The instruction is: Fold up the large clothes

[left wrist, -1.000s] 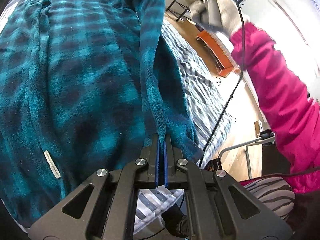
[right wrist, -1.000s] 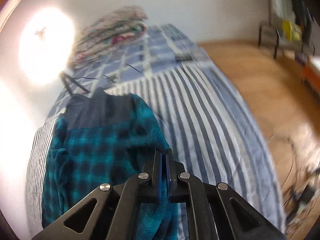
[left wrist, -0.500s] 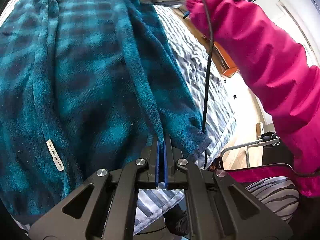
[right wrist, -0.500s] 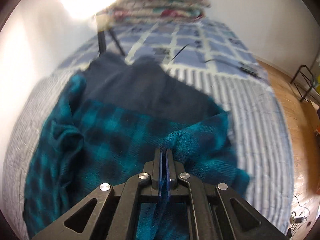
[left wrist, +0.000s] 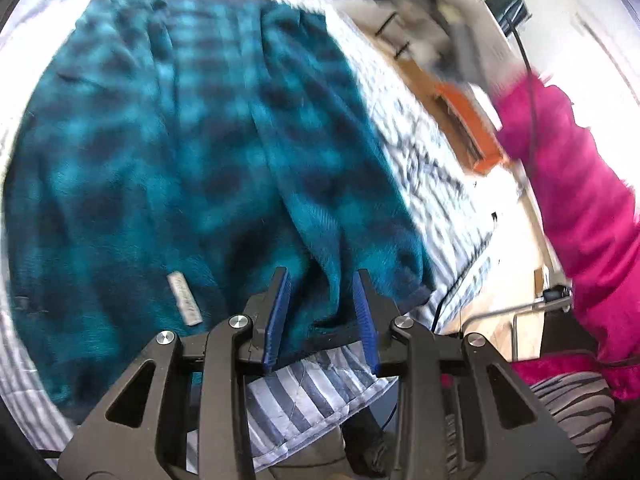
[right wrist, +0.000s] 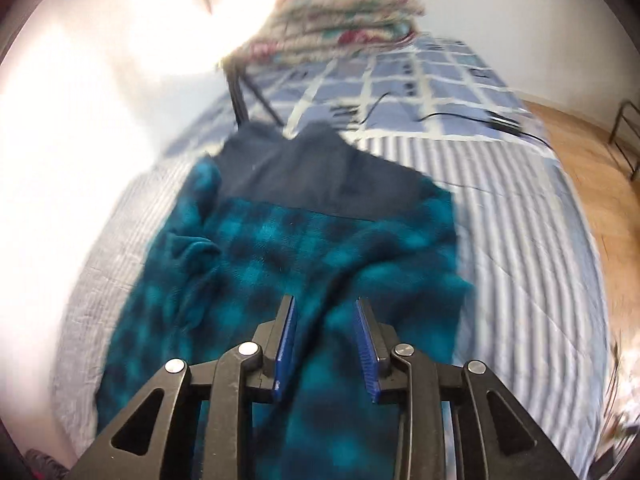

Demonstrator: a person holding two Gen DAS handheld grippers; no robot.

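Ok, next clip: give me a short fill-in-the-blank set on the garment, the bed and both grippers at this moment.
1. The teal plaid fleece garment lies on a bed with a ____ blue-and-white cover.
2. The left gripper, its jaws having just been opening, has ____ fleece between its blue fingers.
3. The right gripper is ____, gripping nothing.
4. The person's sleeve is ____.

Missing words: striped; loose; open; pink

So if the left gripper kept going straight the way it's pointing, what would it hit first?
Most likely the teal plaid fleece garment: a fold of it already sits between the left gripper's just-opened jaws, though blur hides the depth.
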